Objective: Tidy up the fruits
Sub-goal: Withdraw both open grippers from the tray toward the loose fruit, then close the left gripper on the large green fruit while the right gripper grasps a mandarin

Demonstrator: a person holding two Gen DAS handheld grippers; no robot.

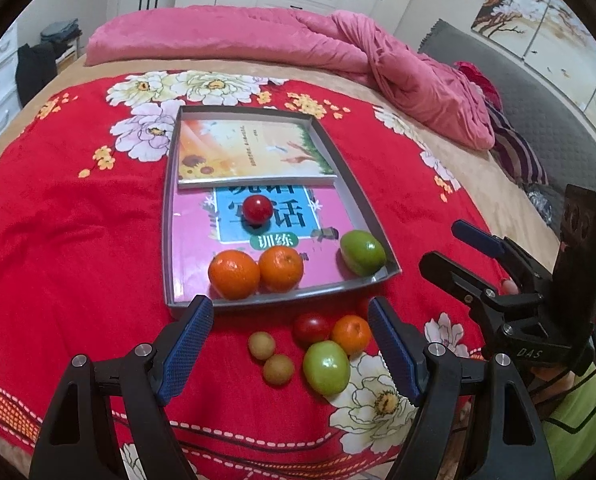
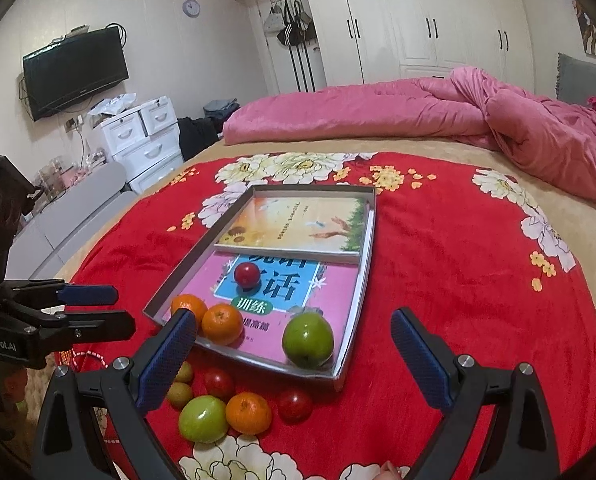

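Observation:
A grey tray point(image 1: 167, 216) on the red bedspread holds two books, a red tomato point(image 1: 257, 209), two oranges point(image 1: 233, 274) and a green apple point(image 1: 362, 252). In front of its near edge lie two small tan fruits point(image 1: 261, 345), a tomato point(image 1: 312, 328), an orange point(image 1: 350, 334) and a green apple point(image 1: 326, 367). My left gripper point(image 1: 291, 312) hovers open over this loose cluster, touching none of it. A second loose tomato point(image 2: 295, 405) shows in the right wrist view. My right gripper point(image 2: 293, 320) stands open above the tray's near edge, with nothing between its fingers.
The red floral bedspread point(image 1: 77, 220) covers a bed. A bunched pink quilt point(image 1: 338, 52) lies at its far side and a grey headboard point(image 1: 538, 112) at the right. White drawers point(image 2: 145, 140), a wall television point(image 2: 75, 72) and wardrobes point(image 2: 418, 20) stand beyond.

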